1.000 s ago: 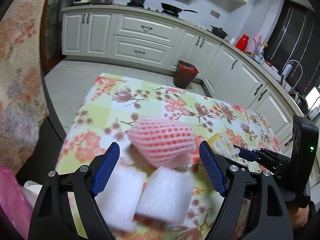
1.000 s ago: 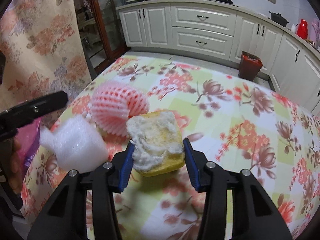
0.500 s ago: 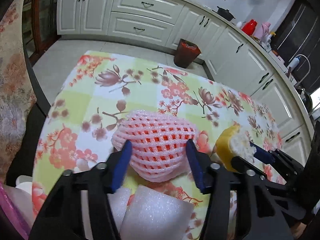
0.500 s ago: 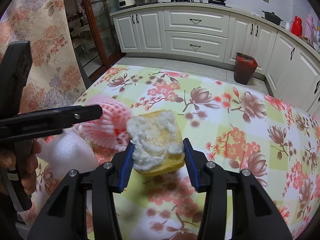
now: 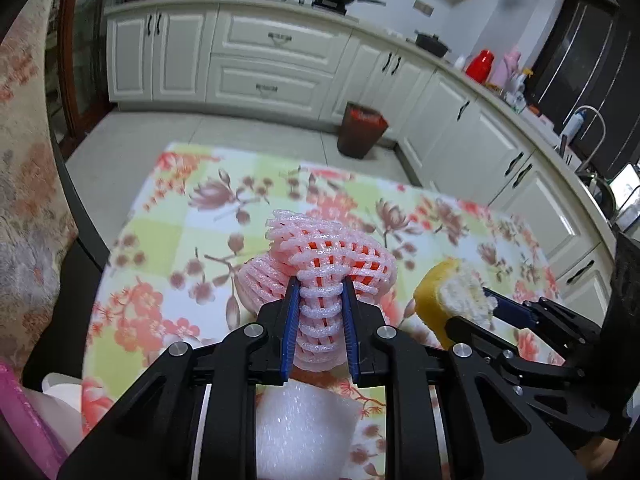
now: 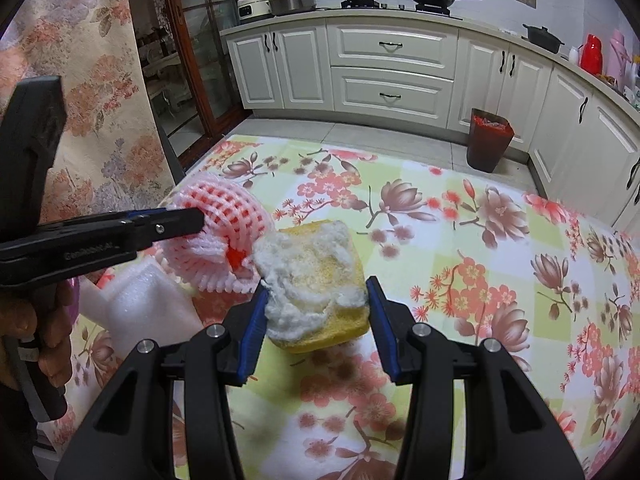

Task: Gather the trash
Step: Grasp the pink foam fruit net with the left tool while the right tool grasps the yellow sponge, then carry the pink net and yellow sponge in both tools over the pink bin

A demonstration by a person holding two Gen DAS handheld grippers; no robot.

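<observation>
Pink foam net (image 5: 320, 264): your left gripper (image 5: 318, 336) has just been closing and now pinches it hard, the blue pads crushing its near end to a narrow waist while the rest bulges out past the tips. Soft mesh, so you need that much squeeze or it slips. From the right wrist view the net (image 6: 218, 224) looks just off the tablecloth, but I can't confirm clearance.

Under your left gripper a white foam sheet (image 5: 300, 428) lies on the table, not gripped, just beside the net. Likely the next pickup. Your hand (image 6: 44, 328) shows at the left gripper's handle in the right view.

Your right gripper (image 6: 316, 320) is clamped on the yellow sponge (image 6: 320, 280), pads on its two flat sides, torn white face up. It's held above the flowered table (image 6: 500, 240), parked to the right of the net. My read: that keeps it clear of the left gripper's work. From the left view the sponge (image 5: 444, 300) sits close to the net; mind a bump when you lift.

Far side: the dark red bin (image 5: 362, 130) stands on the floor against the white cabinets (image 5: 276, 56), well beyond the table's far edge. Probably where both loads go. Both grippers are full, so the foam sheet waits for another trip.
</observation>
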